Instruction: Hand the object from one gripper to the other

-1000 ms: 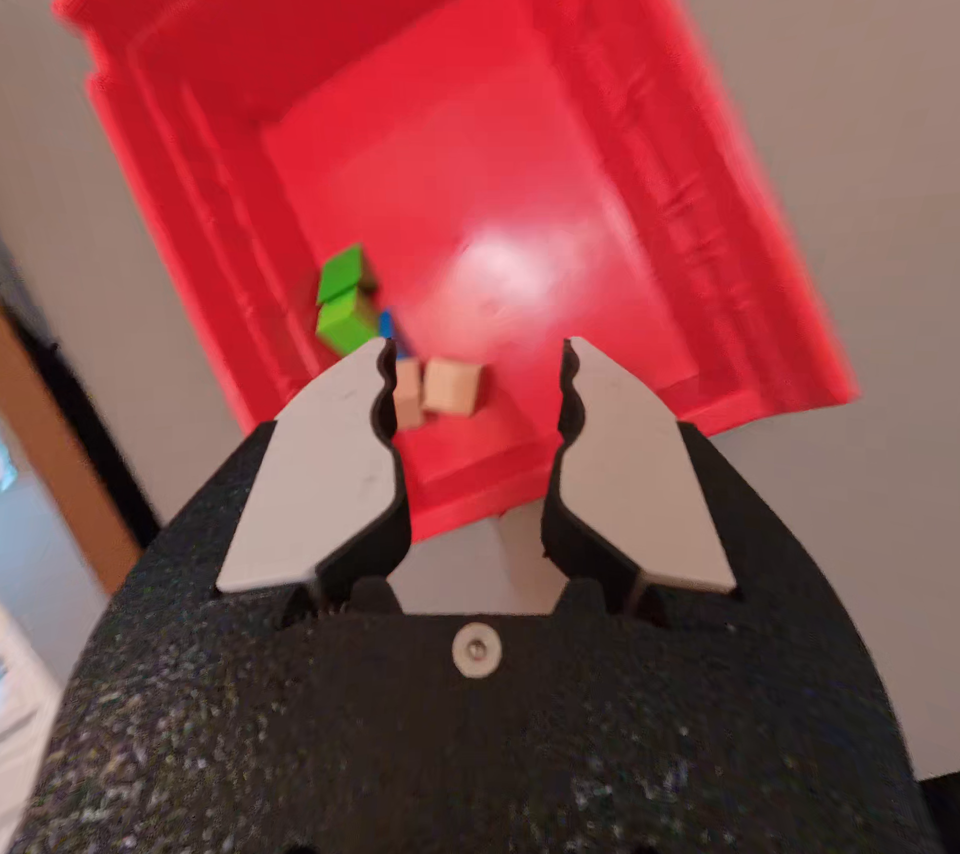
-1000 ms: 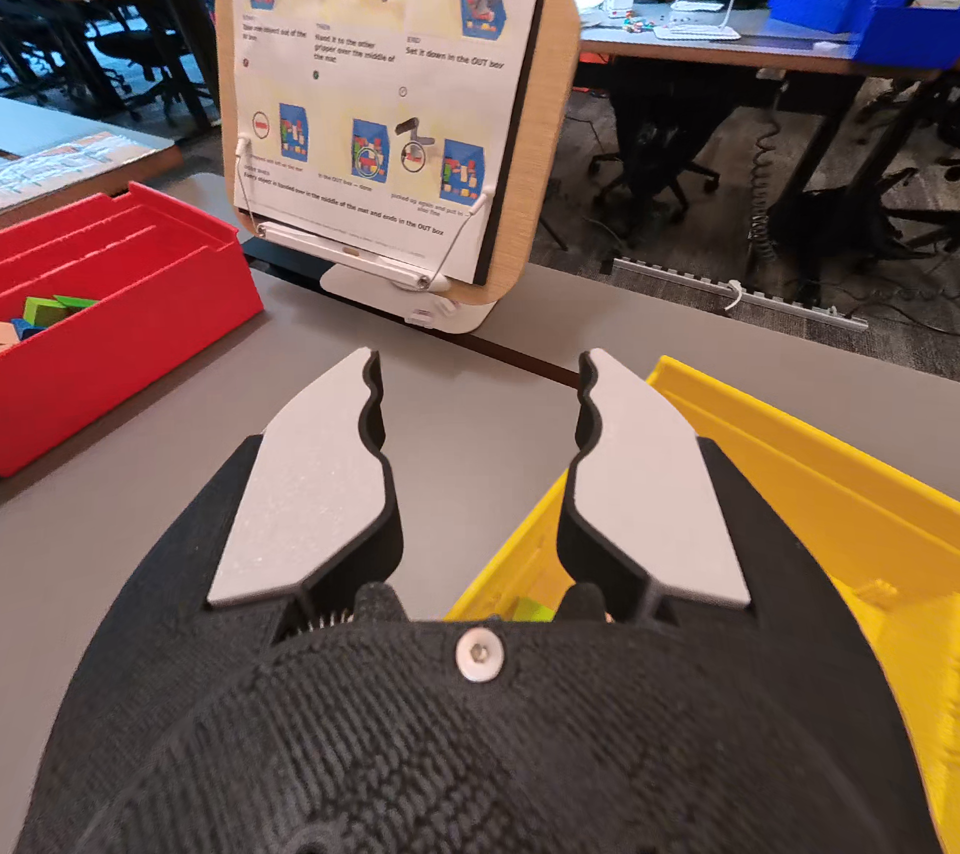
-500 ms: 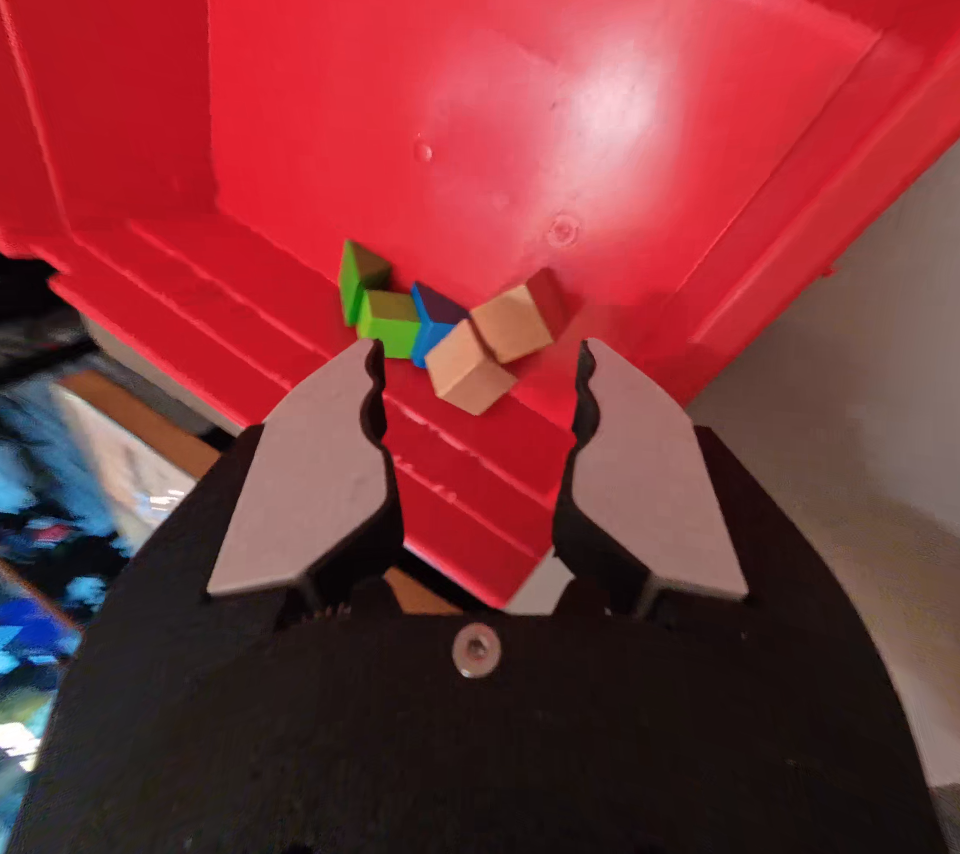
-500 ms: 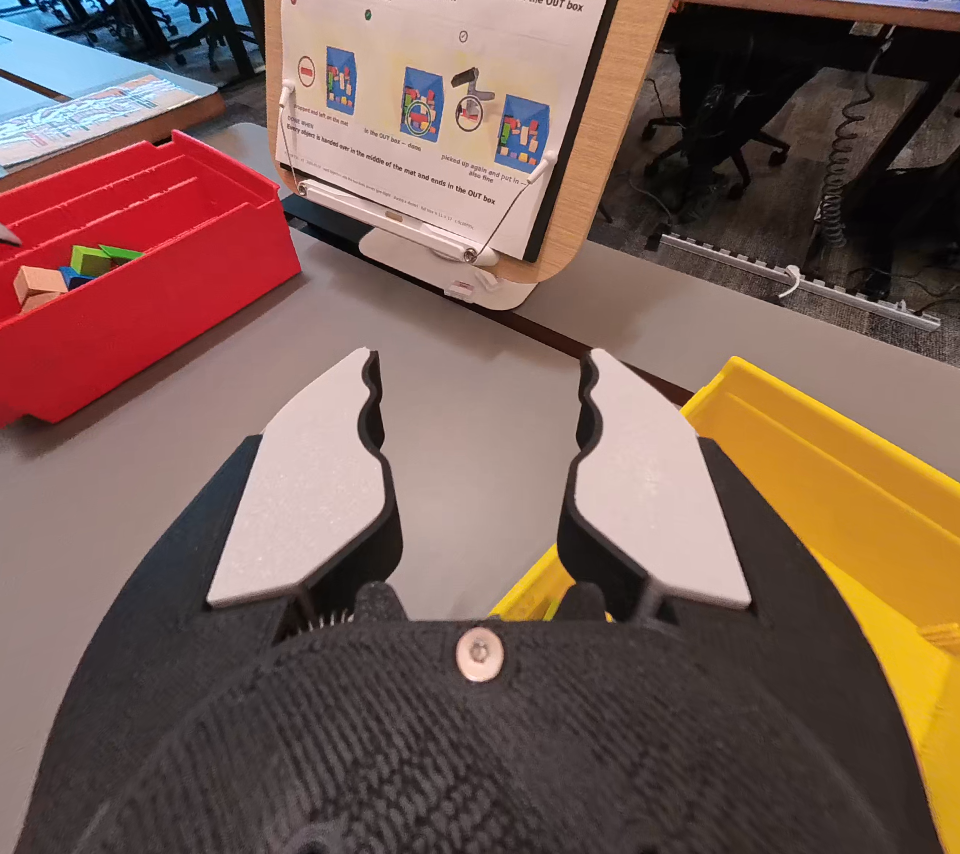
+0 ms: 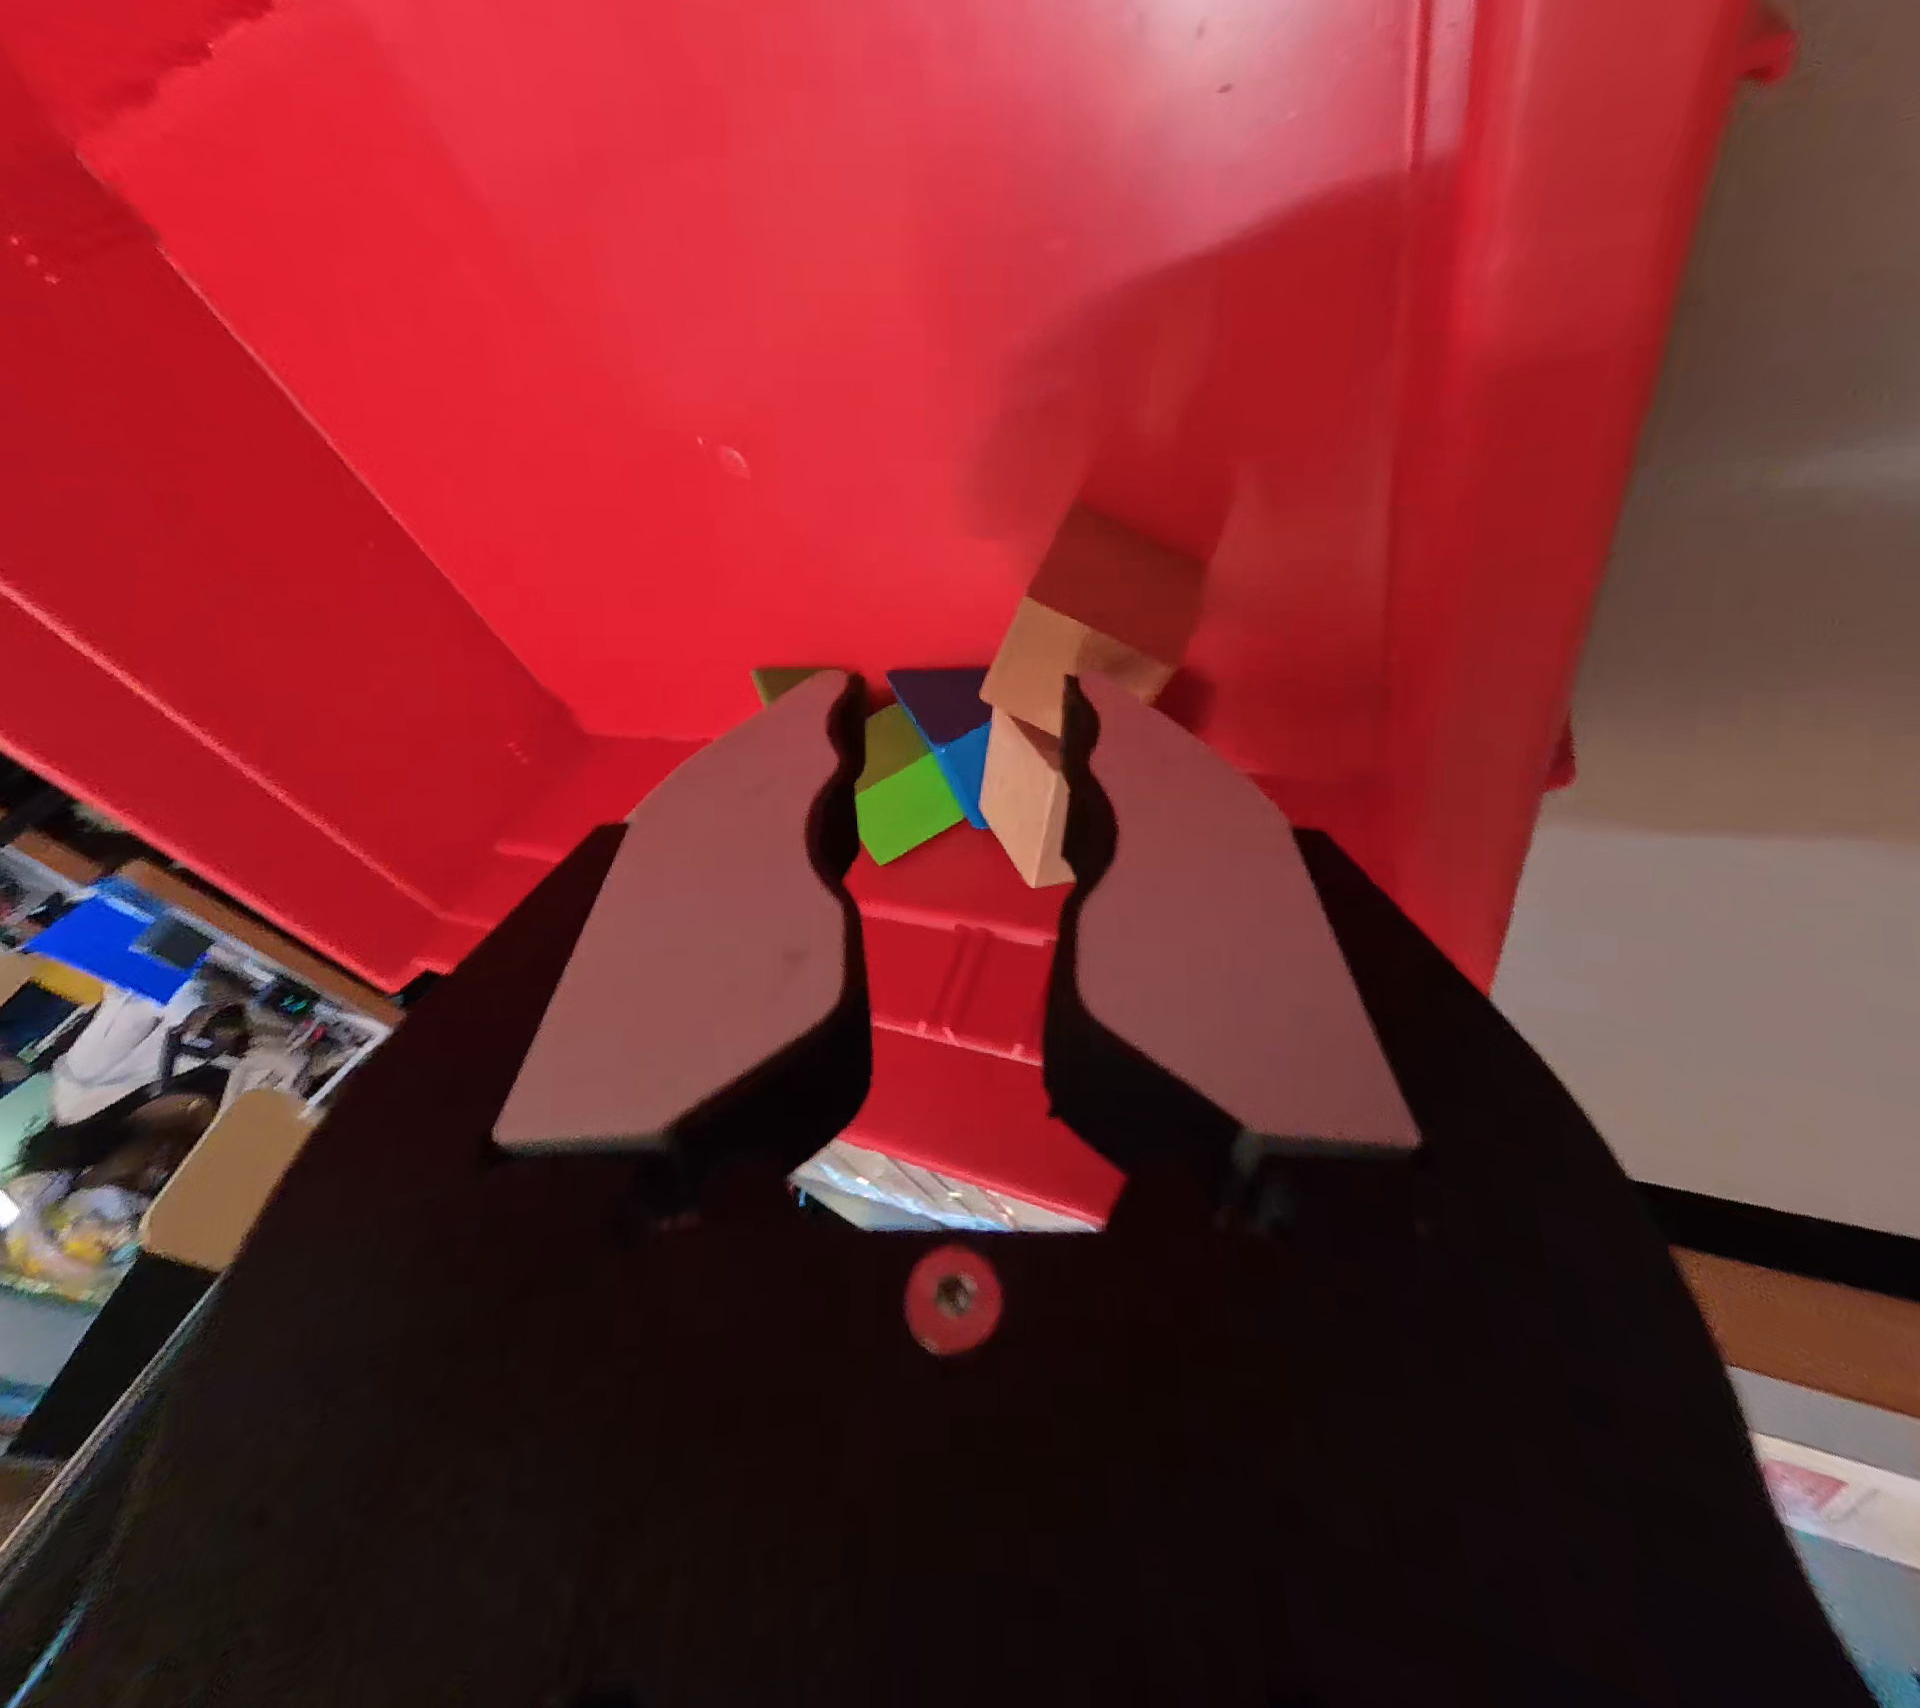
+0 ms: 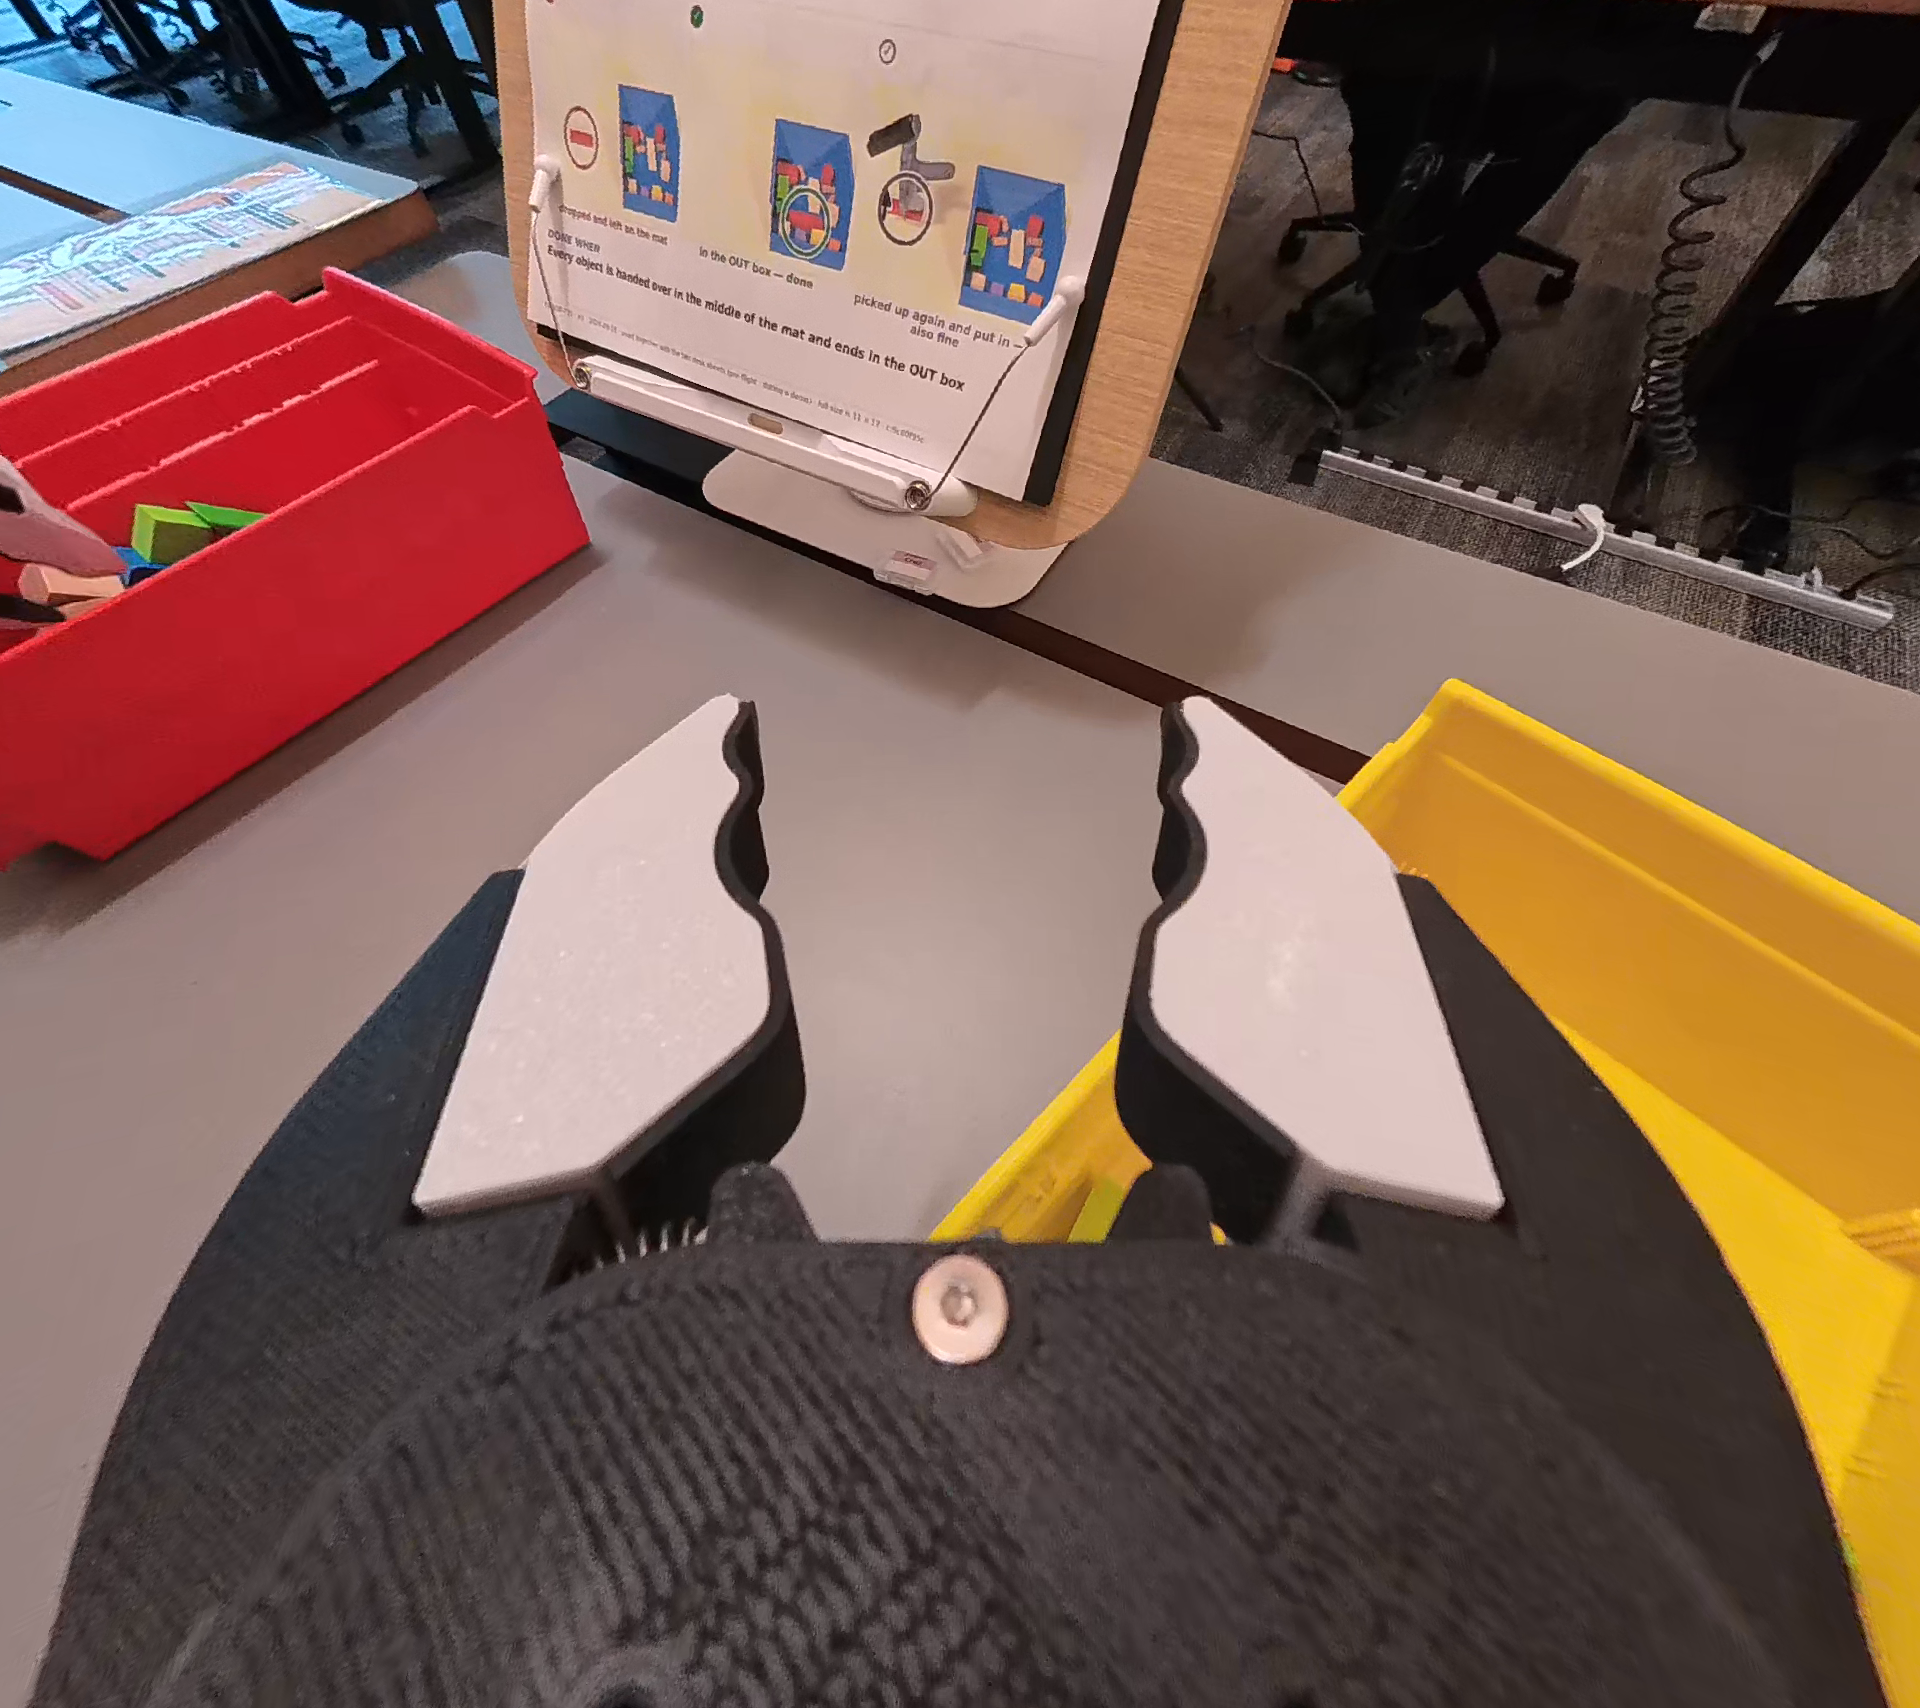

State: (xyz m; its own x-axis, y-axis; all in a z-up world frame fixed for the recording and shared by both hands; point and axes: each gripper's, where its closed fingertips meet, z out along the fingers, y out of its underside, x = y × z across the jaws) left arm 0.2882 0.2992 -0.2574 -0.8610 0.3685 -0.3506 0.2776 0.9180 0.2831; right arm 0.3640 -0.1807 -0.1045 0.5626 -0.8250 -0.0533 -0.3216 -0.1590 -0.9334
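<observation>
Inside the red bin (image 5: 935, 224), the left gripper (image 5: 961, 775) is half closed around a green block (image 5: 902, 811), a blue block (image 5: 961, 749) and a tan wooden block (image 5: 1023, 801); whether its pads press on them cannot be told. To the right of the red bin, the right gripper (image 6: 956, 785) hangs spread and bare over the grey table (image 6: 935, 723), beside a yellow bin (image 6: 1662, 910).

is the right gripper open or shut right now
Open. The right gripper has its two fingertips standing wide apart over the bare grey table, with nothing between them.
</observation>
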